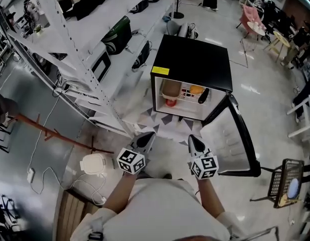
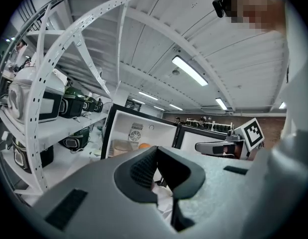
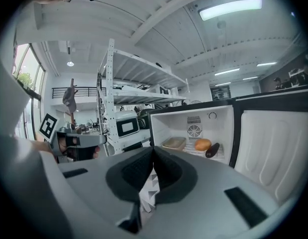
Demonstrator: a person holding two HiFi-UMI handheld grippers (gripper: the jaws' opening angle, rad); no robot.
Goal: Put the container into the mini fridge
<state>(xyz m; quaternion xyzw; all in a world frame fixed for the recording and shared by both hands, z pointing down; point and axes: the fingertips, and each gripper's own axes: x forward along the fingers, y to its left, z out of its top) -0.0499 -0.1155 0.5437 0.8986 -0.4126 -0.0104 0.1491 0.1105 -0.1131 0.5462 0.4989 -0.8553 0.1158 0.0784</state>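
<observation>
Claws — left gripper (image 1: 147,137) and right gripper (image 1: 194,140) — sit pressed fully together, gripping nothing.

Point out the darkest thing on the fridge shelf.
The long black item farthest right; the orange item beside it and the pale container at the left are lighter.

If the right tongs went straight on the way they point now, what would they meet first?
Probably the open mini fridge: the shut, empty right tongs aim at its open front, near the container inside. Nothing shows in between, though depth is unclear.
</observation>
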